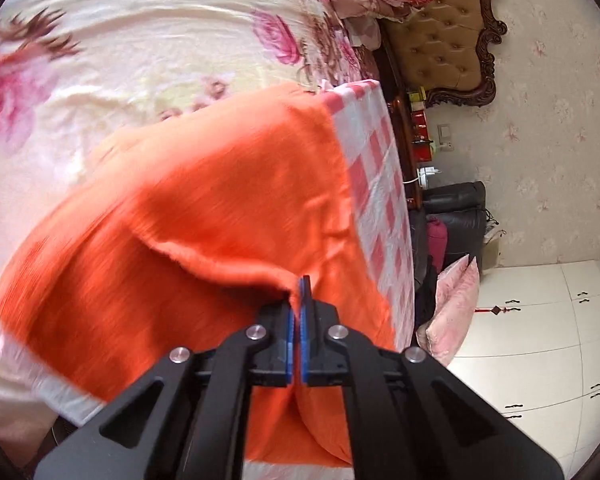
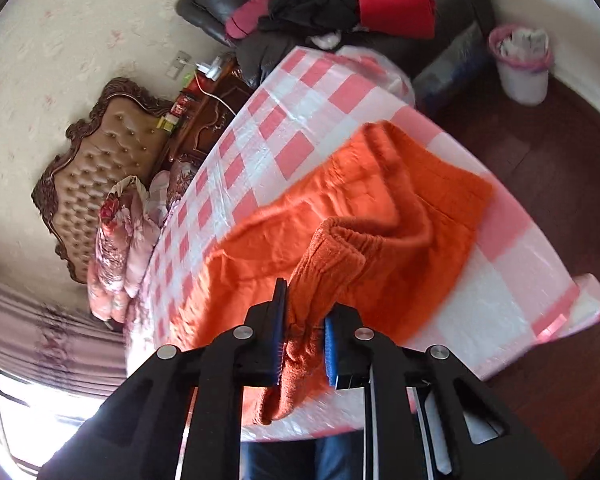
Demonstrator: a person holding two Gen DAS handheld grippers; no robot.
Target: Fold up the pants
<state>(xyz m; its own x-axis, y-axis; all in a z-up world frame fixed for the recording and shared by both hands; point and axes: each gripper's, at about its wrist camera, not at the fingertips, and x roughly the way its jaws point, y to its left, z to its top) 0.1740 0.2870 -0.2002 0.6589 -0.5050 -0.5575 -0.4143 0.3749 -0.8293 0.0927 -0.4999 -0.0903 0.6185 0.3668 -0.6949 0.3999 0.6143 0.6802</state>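
Note:
The orange fleece pants [image 1: 220, 208] lie spread on a pink-and-white checked cloth [image 1: 376, 152] over a table. My left gripper [image 1: 298, 296] is shut on a thin edge of the pants and lifts it off the rest of the fabric. In the right wrist view the pants [image 2: 340, 208] lie across the checked cloth [image 2: 292, 100]. My right gripper [image 2: 304, 308] is shut on the thick elastic waistband [image 2: 340, 256], which bunches between the blue pads and hangs below them. Both views are motion-blurred.
A bed with a floral sheet [image 1: 120, 60] lies beside the table, with a tufted brown headboard [image 1: 440, 32] and pillows. A dark sofa piled with clothes [image 2: 320, 4] stands past the table. A bin with a pink liner [image 2: 520, 64] stands on the dark wooden floor.

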